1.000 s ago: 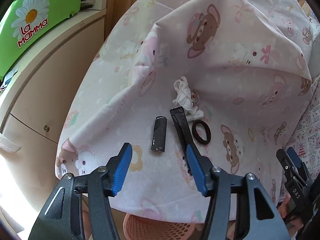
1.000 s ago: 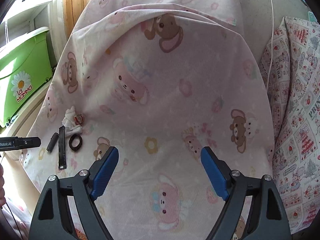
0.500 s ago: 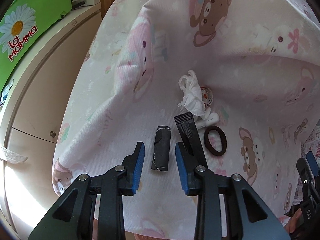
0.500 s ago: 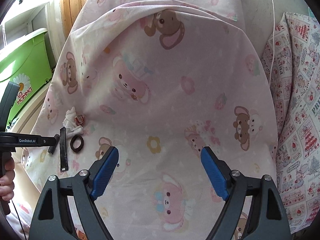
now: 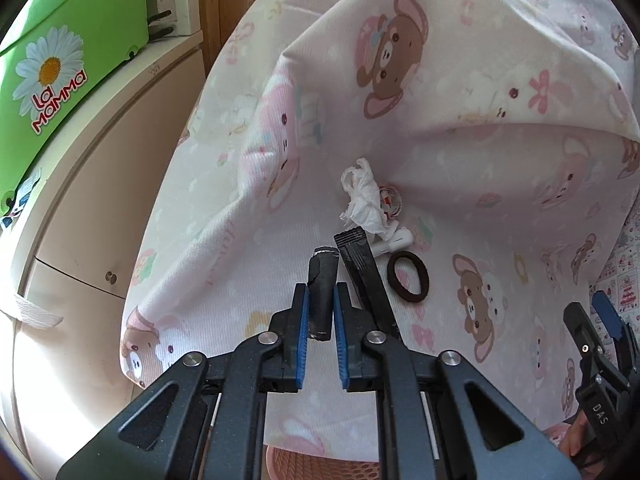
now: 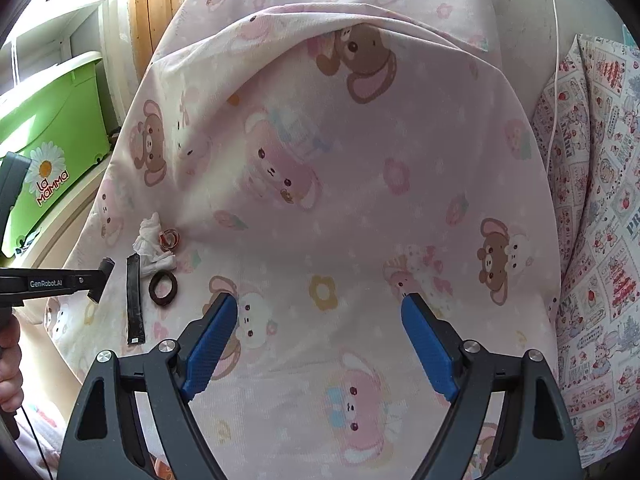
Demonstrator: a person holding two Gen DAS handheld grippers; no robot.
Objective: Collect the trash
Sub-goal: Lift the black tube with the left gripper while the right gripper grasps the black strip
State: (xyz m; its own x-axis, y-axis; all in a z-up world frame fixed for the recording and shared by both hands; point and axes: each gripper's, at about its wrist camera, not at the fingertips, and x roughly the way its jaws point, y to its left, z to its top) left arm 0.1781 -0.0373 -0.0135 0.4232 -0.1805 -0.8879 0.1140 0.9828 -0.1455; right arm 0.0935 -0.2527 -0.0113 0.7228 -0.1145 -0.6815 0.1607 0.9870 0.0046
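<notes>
Left gripper (image 5: 321, 312) around black tube (image 5: 322, 288)

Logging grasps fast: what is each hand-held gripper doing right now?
Left hand-held gripper: closed on the short black crumpled wrapper roll.
Right hand-held gripper: open, holding nothing.

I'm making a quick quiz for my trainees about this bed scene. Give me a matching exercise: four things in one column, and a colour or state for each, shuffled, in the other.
Things:
1. left claw
2. right claw
3. hair tie
4. crumpled tissue

States:
A. white, lying on the sheet
B. open, holding nothing
C. shut on the dark tube
D. brown ring beside the black sachet

Pairs: 1-C, 2-B, 3-D, 4-A
</notes>
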